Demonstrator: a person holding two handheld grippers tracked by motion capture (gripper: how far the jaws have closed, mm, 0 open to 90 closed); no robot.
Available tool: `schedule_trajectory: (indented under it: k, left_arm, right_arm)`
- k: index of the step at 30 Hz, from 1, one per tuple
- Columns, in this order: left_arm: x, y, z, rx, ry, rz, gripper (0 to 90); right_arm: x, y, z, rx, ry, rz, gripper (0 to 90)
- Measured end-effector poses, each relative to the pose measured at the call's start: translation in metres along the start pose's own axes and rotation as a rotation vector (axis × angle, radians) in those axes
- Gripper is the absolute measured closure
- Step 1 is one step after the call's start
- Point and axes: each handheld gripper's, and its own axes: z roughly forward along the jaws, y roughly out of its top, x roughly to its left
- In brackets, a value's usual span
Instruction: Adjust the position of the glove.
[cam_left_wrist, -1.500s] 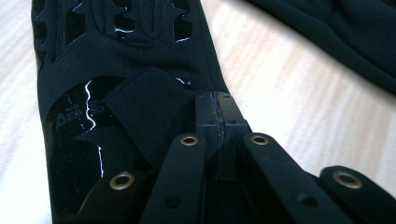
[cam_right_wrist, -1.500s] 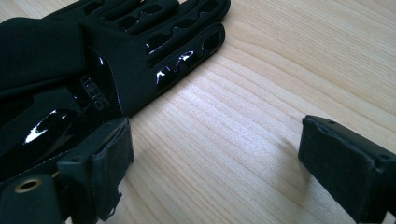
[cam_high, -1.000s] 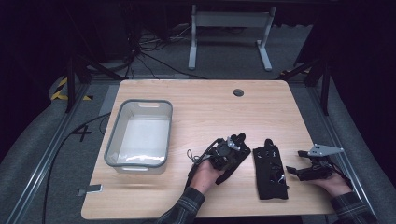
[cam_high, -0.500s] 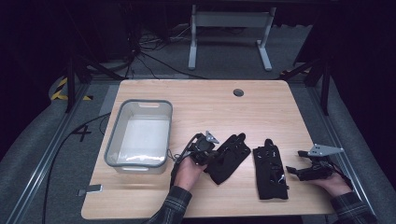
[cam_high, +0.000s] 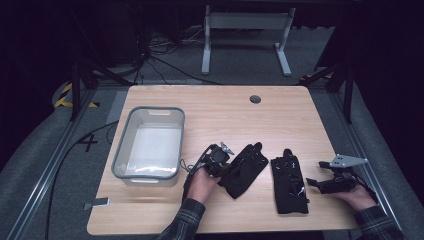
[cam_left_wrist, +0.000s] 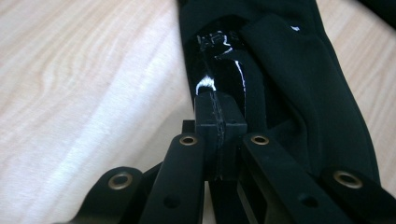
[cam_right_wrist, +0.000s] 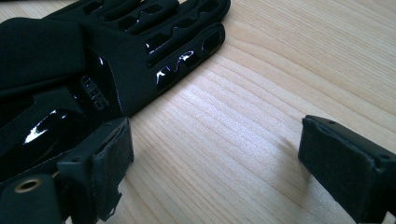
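Wooden table (cam_high: 210, 107) bears 2 black gloves; left gripper (cam_high: 223, 159) pinches the left glove (cam_high: 243, 170) (cuff edge), right gripper (cam_high: 320, 181) spread.

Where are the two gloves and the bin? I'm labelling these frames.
left glove (cam_high: 244, 171), high view, on its palm area.
right glove (cam_high: 289, 185), high view, on its middle.
bin (cam_high: 150, 112), high view, on its far rim.

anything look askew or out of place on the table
The left black glove lies tilted toward the clear plastic bin, its cuff bunched where the left gripper meets it, while the right black glove lies flat and straight. Nothing spilled or damaged.
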Motion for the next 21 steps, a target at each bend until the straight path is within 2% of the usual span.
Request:
schedule_trajectory:
  k: [9, 21]
  left_arm:
    - [-0.018, -0.006, -0.002, 0.009, -0.025, 0.031, 89.6]
    - [-0.043, -0.011, -0.002, 0.024, -0.086, 0.086, 89.6]
  right_arm:
    - [0.0, 0.0, 0.0, 0.0, 0.0, 0.0, 10.7]
    - [0.0, 0.0, 0.0, 0.0, 0.0, 0.0, 10.7]
